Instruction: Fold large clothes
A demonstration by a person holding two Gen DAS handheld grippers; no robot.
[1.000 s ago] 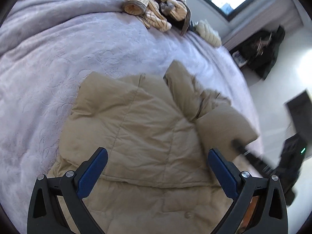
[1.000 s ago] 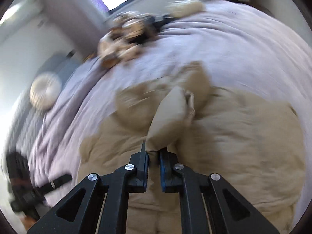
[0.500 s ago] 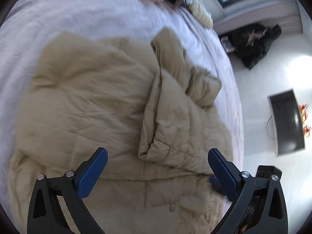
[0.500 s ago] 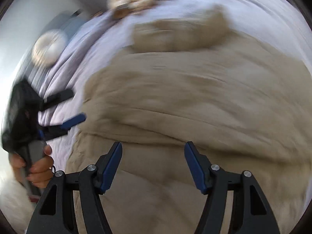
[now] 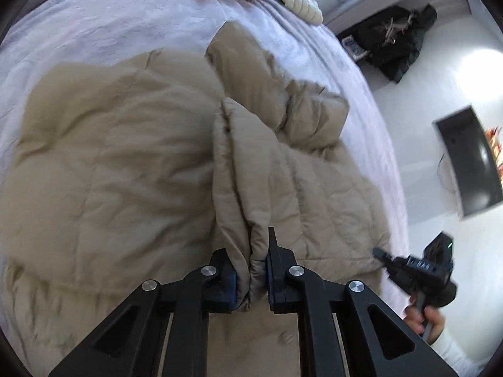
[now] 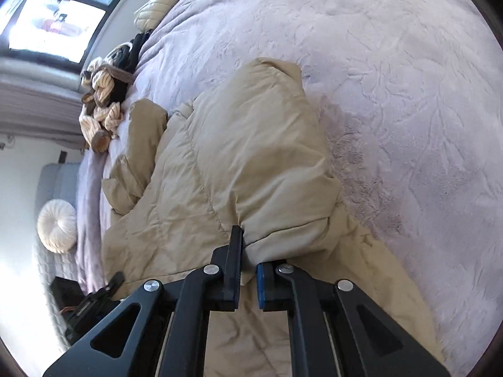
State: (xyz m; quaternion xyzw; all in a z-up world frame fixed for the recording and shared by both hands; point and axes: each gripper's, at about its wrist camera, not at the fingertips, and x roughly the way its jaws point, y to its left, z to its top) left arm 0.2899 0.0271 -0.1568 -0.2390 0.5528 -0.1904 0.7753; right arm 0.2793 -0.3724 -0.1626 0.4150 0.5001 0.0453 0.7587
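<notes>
On the lilac bedspread [image 5: 94, 25], my left gripper [image 5: 251, 270] and right gripper [image 6: 248, 279], jaws just closed, clamped soft, puffy folds of the tan coat [image 5: 110, 163]; light, springy, best taken by its edges

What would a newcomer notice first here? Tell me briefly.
The big tan puffer jacket sprawled across the lilac bedspread fills both views. Each gripper is clamped on a fold of it: the left gripper near the jacket's middle, the right gripper on a bunched edge, both having just closed. A heap of striped clothes lies at the bed's far end under the window.
</notes>
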